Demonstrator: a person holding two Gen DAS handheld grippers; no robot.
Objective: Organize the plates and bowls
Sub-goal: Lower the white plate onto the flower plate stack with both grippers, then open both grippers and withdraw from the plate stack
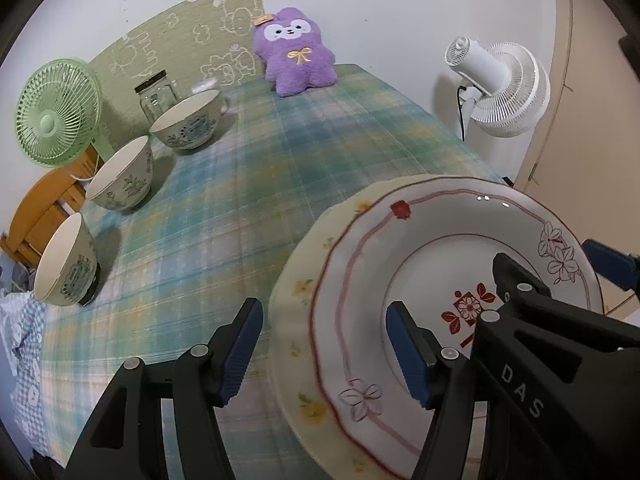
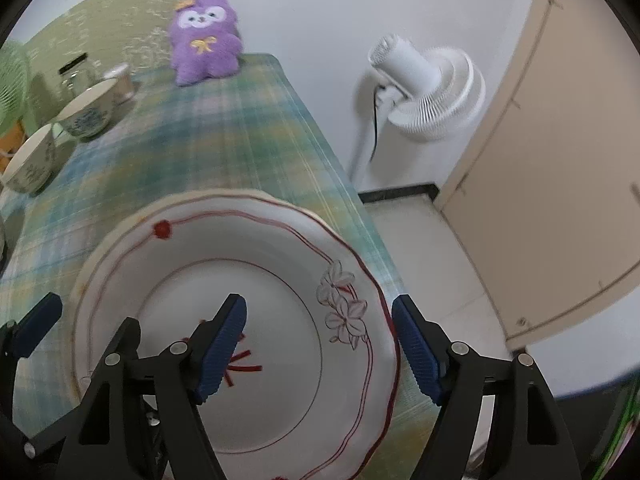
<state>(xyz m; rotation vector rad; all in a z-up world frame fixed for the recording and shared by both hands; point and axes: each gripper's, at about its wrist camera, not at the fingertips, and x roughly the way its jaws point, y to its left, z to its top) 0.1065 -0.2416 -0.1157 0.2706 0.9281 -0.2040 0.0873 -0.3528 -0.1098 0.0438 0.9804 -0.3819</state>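
Note:
A white plate with red line and flower pattern [image 1: 440, 264] [image 2: 224, 272] lies on top of a pale yellow plate [image 1: 296, 292] at the near right of the table. My left gripper [image 1: 322, 350] is open, its jaws straddling the plates' left rim. My right gripper [image 2: 320, 346] is open, its jaws straddling the white plate's right rim; it also shows in the left wrist view [image 1: 552, 276]. Three patterned bowls [image 1: 188, 120] [image 1: 120, 174] [image 1: 66, 262] stand in a row along the table's left side.
The table has a green plaid cloth [image 1: 248, 184]. A purple plush toy [image 1: 294, 50] sits at the far end. A glass jar [image 1: 154, 94] and green fan [image 1: 56, 114] are at far left. A white fan [image 1: 500, 88] stands off the right edge, beside a beige door [image 2: 560, 160].

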